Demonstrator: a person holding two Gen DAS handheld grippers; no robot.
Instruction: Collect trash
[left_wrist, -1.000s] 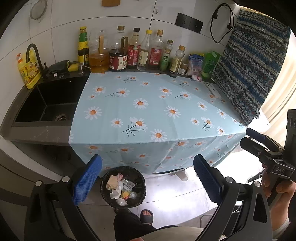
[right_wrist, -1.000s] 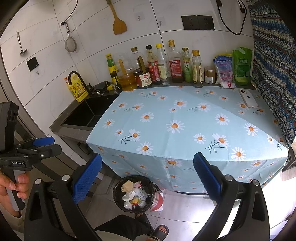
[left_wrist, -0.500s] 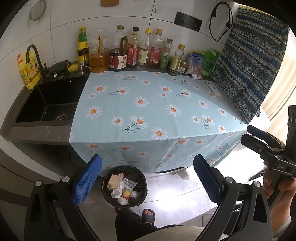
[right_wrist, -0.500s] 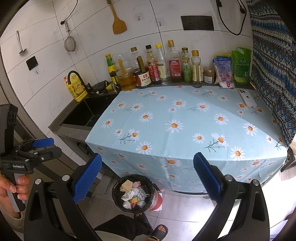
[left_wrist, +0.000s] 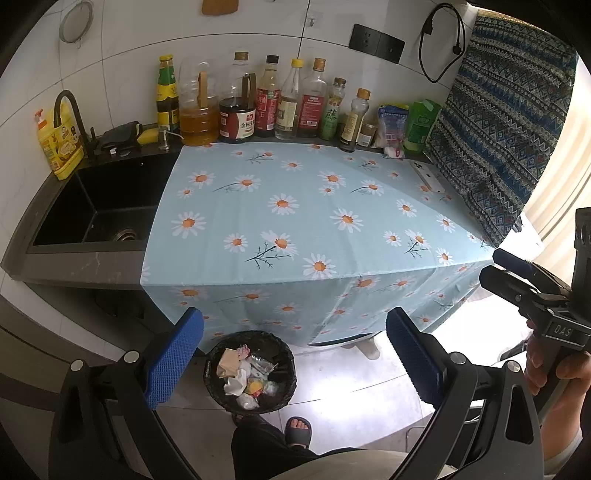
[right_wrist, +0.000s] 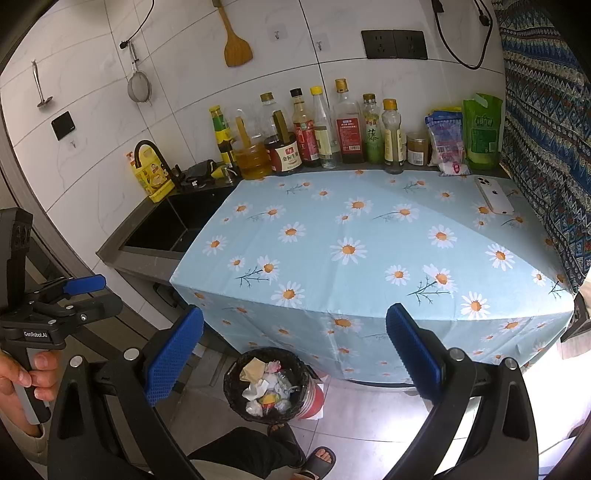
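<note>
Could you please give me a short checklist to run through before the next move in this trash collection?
1. Left gripper empty and open: ok, blue pads wide apart, nothing between.
2. Right gripper empty and open: ok.
3. Trash bin reachable on the floor in front of the tablecloth: ok, upright, already holding wrappers and paper.
4. Loose trash left on the tablecloth: none visible; only a phone lies there, which is not trash.
5. Bin has room for more: cannot tell, contents look near the rim.
6. Person's foot beside the bin: ok, mind it.

Sharp fisheye views, right-side window glare
</note>
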